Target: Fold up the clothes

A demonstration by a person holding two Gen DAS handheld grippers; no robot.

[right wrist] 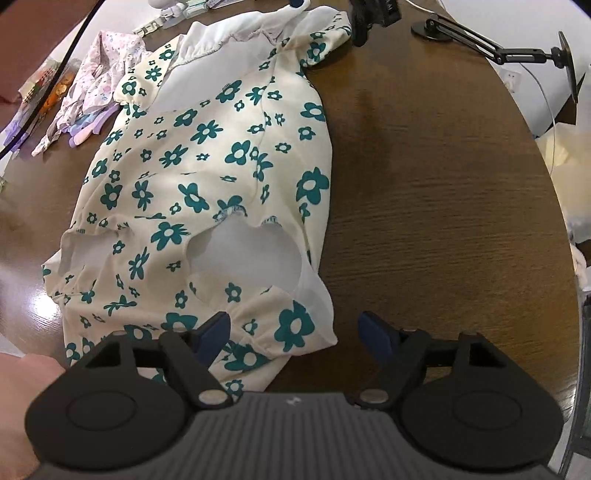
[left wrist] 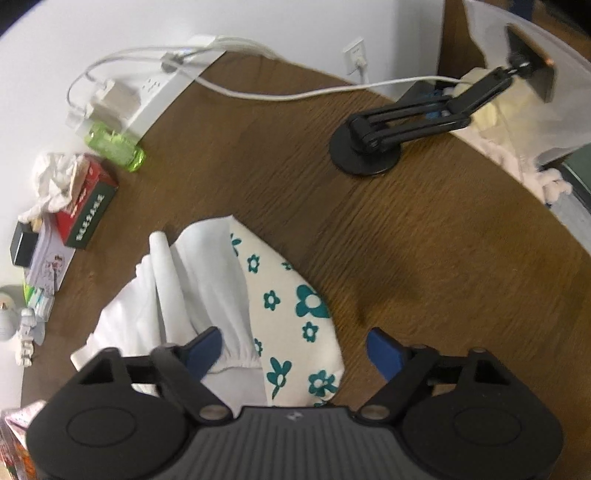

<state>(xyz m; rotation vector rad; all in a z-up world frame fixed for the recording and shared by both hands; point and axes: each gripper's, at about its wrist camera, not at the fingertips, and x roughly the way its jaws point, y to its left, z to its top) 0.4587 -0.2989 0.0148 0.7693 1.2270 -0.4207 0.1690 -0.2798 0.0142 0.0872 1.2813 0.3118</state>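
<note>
A cream garment with teal flowers (right wrist: 207, 177) lies spread on the brown wooden table (right wrist: 424, 184), its white lining showing at the far end. My right gripper (right wrist: 295, 332) is open, jaws wide, over the garment's near right corner. In the left wrist view the same garment (left wrist: 291, 314) shows with its white lining (left wrist: 199, 280) bunched up. My left gripper (left wrist: 295, 347) is open, its left finger over the white elastic hem and its right finger over bare table. The left gripper also shows at the far end in the right wrist view (right wrist: 373, 14).
A black phone stand (left wrist: 373, 144) sits on the table to the far right. A white power strip (left wrist: 162, 85) with cables, a green bottle (left wrist: 114, 144) and a red box (left wrist: 88, 206) line the left edge. A pink patterned garment (right wrist: 92, 85) lies far left.
</note>
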